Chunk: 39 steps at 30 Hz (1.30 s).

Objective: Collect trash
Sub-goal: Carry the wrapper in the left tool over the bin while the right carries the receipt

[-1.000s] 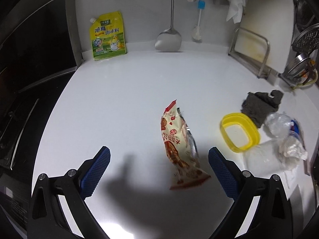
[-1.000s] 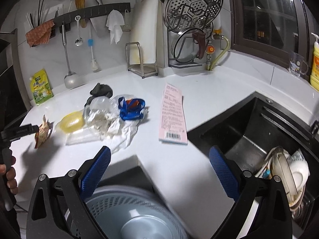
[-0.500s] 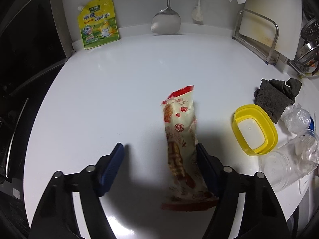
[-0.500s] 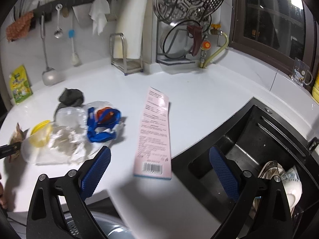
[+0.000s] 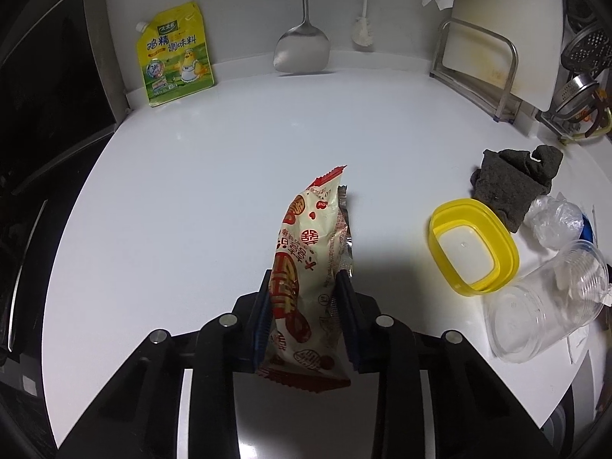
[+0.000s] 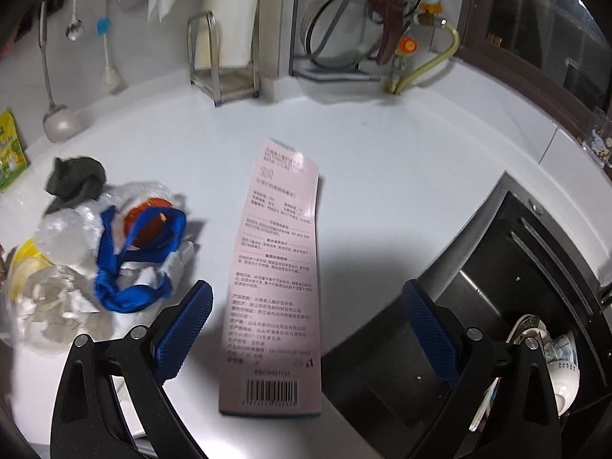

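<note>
Snack wrapper (image 5: pixel 310 264) lies on the counter (image 5: pixel 214 176), left of the lid (image 5: pixel 473 245).

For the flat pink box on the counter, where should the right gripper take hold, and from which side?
Grip the pink box across its narrow width near the barcode end, coming down from above along its length. It lies flat and long, pointing away from the right gripper, whose open jaws already stand either side of it. Its long edges are free; the blue strap to the left lies apart.

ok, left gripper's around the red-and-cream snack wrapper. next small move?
Probably lift it straight off the white counter: the left gripper has just been closing, and its blue pads now press both sides of the red-and-cream snack wrapper.
</note>
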Each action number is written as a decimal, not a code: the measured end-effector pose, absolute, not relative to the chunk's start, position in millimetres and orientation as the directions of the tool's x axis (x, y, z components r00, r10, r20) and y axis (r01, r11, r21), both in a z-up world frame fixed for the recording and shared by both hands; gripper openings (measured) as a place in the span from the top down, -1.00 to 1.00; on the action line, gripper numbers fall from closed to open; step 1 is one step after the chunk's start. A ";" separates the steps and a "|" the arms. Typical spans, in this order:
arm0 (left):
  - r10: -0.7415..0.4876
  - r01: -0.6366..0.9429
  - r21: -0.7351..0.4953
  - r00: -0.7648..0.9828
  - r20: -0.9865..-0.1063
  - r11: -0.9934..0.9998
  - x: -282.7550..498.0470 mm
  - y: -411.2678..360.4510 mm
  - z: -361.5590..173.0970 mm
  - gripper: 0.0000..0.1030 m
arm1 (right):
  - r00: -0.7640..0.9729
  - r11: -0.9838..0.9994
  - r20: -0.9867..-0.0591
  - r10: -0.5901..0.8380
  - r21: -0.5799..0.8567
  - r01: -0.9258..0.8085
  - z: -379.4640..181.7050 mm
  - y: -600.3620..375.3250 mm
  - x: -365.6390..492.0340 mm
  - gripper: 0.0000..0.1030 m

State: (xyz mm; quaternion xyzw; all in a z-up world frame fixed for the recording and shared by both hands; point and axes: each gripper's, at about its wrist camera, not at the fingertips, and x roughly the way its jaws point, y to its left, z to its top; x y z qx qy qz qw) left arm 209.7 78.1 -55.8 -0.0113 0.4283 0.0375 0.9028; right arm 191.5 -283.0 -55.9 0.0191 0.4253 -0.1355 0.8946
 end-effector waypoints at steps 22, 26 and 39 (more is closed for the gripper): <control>0.021 -0.037 -0.005 0.666 -0.746 0.999 194.9 75.2 -48.2 0.44 | 0.617 0.986 -0.781 -0.098 0.007 0.165 -56.8 -268.4 198.2 0.03; 0.017 -0.032 -0.006 0.681 -0.732 0.999 184.8 75.4 -41.8 0.44 | 0.642 0.986 -0.761 -0.094 0.020 0.168 -47.9 -267.8 182.9 0.03; -0.042 0.068 0.019 0.784 -0.619 0.997 100.7 39.1 3.8 0.44 | 0.732 0.984 -0.678 -0.071 0.075 0.164 -11.8 -252.6 70.8 0.03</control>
